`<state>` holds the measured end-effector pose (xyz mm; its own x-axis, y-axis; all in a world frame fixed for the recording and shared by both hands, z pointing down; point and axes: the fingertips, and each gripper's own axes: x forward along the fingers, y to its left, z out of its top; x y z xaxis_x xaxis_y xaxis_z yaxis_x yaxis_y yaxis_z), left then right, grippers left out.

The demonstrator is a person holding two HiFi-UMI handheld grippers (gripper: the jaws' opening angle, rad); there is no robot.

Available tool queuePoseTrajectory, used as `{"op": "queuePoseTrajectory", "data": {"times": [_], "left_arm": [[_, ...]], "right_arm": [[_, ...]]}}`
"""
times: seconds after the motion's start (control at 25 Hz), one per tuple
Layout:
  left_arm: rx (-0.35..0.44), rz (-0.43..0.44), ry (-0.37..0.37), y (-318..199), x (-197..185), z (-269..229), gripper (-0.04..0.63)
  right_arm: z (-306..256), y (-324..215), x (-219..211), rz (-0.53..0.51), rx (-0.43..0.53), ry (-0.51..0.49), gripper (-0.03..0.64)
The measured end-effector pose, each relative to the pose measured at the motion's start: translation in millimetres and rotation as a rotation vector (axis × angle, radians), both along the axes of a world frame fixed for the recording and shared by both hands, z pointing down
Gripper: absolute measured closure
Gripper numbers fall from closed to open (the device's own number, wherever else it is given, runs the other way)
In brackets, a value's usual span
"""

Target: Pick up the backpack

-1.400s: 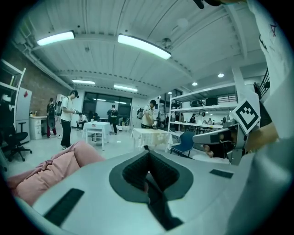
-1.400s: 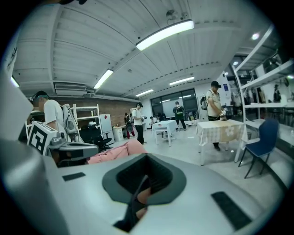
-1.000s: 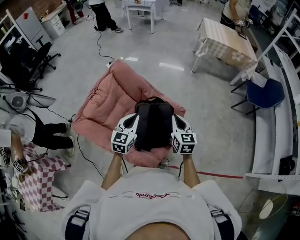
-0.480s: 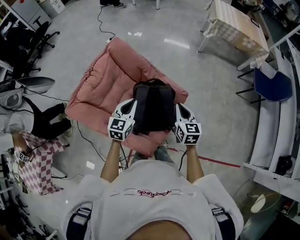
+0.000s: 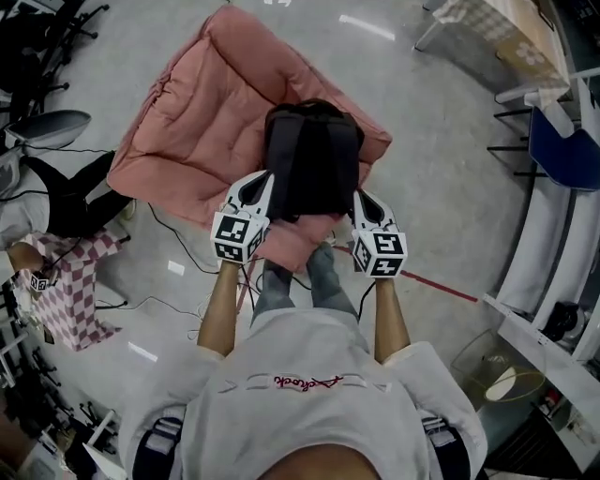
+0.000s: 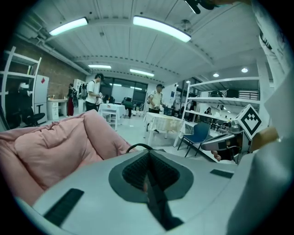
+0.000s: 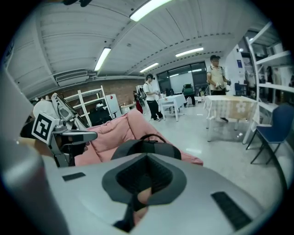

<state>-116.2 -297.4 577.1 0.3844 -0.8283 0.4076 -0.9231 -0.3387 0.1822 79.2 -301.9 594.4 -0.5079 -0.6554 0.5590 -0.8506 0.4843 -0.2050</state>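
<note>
A black backpack (image 5: 312, 159) lies on the near corner of a big pink cushion (image 5: 187, 122) on the floor. My left gripper (image 5: 265, 181) is shut, and its tip rests against the backpack's left side. My right gripper (image 5: 360, 197) is also shut, at the backpack's right side. In the left gripper view the shut gripper (image 6: 148, 158) points over the pink cushion (image 6: 50, 147), and only the backpack's handle loop (image 6: 138, 147) rises above it. The right gripper view has the backpack (image 7: 142, 148) just beyond the shut gripper (image 7: 146, 160). I see nothing pinched between either pair of jaws.
Cables (image 5: 187, 234) run over the floor by the cushion's near left edge. A red tape line (image 5: 441, 286) crosses the floor at the right. A blue chair (image 5: 567, 150), a cloth-covered table (image 5: 506, 28) and white shelving (image 5: 553, 272) stand to the right. A seated person (image 5: 56, 202) is at the left.
Both grippers have sunk beside the backpack, still shut. The head view has tipped further down, so cushion and backpack sit higher in it and the person's legs now show.
</note>
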Motion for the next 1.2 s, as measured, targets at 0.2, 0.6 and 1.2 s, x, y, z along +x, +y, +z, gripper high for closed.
{"op": "queuePoseTrajectory", "data": {"times": [0.2, 0.6, 1.2], "left_arm": [[-0.05, -0.026, 0.009, 20.4, -10.5, 38.6, 0.584], [-0.118, -0.067, 0.046, 43.2, -12.1, 95.7, 0.584], [-0.078, -0.036, 0.085, 17.4, -21.4, 126.7, 0.307]], "right_arm": [[46.1, 21.3, -7.3, -0.022, -0.064, 0.001, 0.598], [123.9, 54.3, 0.4, -0.069, -0.161, 0.019, 0.598], [167.8, 6.3, 6.1, -0.096, -0.059, -0.045, 0.346]]}}
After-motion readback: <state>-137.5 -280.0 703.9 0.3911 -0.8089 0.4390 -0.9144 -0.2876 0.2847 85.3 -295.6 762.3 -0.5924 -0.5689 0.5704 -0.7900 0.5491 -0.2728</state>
